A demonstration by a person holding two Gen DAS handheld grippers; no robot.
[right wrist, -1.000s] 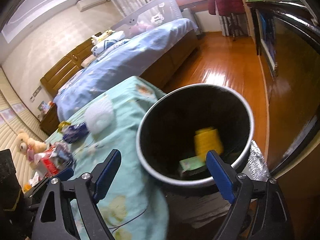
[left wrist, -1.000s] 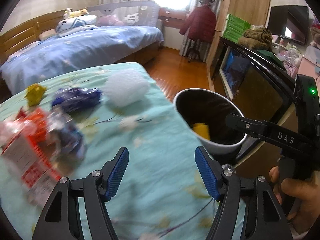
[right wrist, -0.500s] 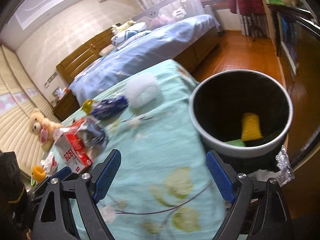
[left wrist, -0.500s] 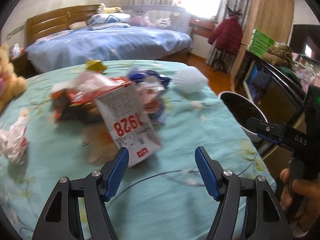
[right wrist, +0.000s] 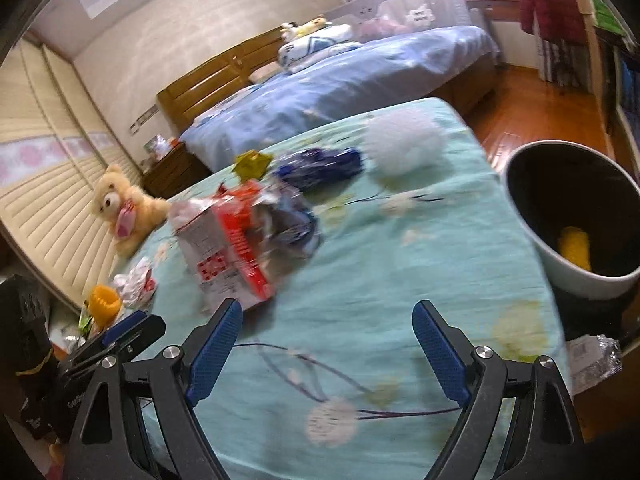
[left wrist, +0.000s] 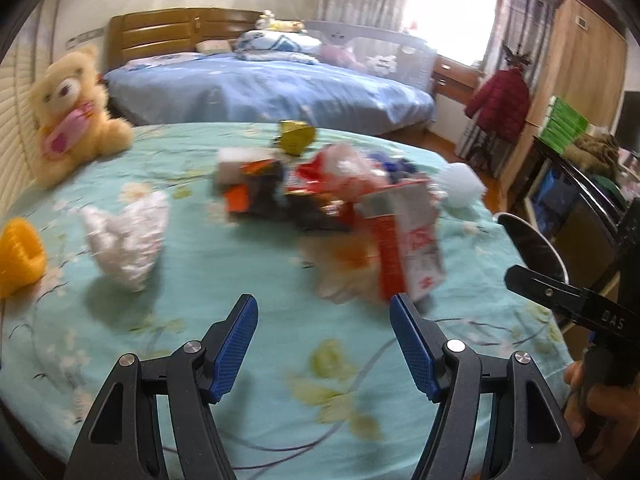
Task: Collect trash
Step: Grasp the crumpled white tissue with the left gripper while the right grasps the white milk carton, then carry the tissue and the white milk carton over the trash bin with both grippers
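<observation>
Trash lies in a blurred heap (left wrist: 328,196) on the teal sheet (left wrist: 248,276), centre of the left wrist view. A red-and-white carton (left wrist: 404,236) leans at the heap's right edge, just above the left gripper (left wrist: 324,340), whose jaws stand wide with nothing between them. A crumpled white wrapper (left wrist: 128,236) sits apart at left centre, an orange cup (left wrist: 18,256) at the far left edge, a gold wrapper (left wrist: 296,138) behind the heap, and a white ball (left wrist: 460,188) to its right. A teddy bear (left wrist: 68,112) sits in the upper left.

In the right wrist view the right gripper (right wrist: 326,350) also stands wide and empty over bare sheet. The carton (right wrist: 224,248) is left of centre, a blue wrapper (right wrist: 320,166) above it, the white ball (right wrist: 404,142) in the upper middle. The bin (right wrist: 568,276) stands at the right edge beside the bed, with a yellow piece (right wrist: 576,248) inside. A hand (left wrist: 604,408) shows at the lower right of the left view.
</observation>
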